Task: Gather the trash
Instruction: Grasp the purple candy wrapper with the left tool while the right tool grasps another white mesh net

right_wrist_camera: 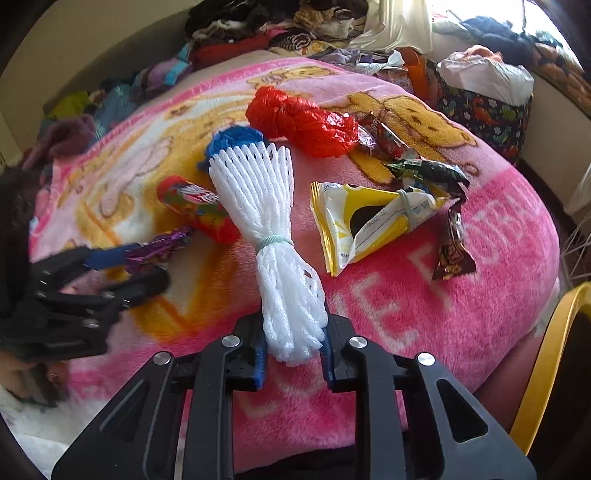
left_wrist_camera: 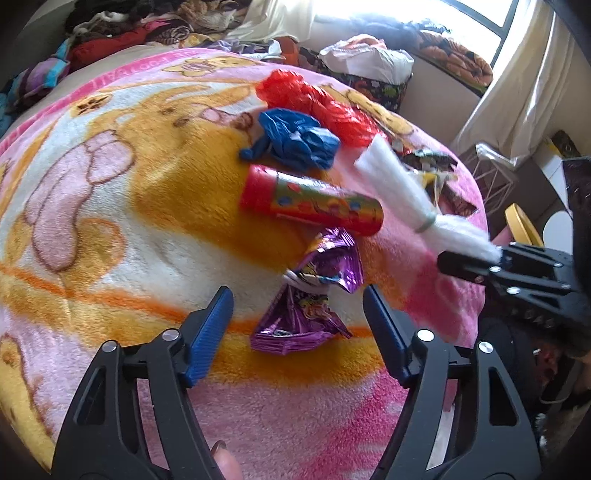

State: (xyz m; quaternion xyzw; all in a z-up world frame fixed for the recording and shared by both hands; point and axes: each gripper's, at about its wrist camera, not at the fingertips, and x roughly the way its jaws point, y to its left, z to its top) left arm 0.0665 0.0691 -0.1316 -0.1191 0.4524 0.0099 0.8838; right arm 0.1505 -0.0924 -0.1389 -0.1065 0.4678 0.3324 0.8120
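On the pink cartoon blanket (left_wrist_camera: 110,206) lies a crumpled purple foil wrapper (left_wrist_camera: 314,295). My left gripper (left_wrist_camera: 297,328) straddles it, with the blue pads apart and a gap on each side. Beyond the wrapper lie a colourful tube with a red cap (left_wrist_camera: 314,205), a blue plastic bag (left_wrist_camera: 299,142) and a red plastic bag (left_wrist_camera: 314,103). My right gripper (right_wrist_camera: 293,350) is shut on the near end of a white foam net (right_wrist_camera: 266,206) tied with a green band. A yellow-white pouch (right_wrist_camera: 365,218) and dark snack wrappers (right_wrist_camera: 428,171) lie to its right.
Piles of clothes (right_wrist_camera: 258,29) line the far side of the bed. A patterned basket holding a white bag (right_wrist_camera: 487,81) stands at the back right. A yellow-rimmed container (right_wrist_camera: 546,354) sits at the right edge beside the bed. A brown wrapper (right_wrist_camera: 452,254) lies near it.
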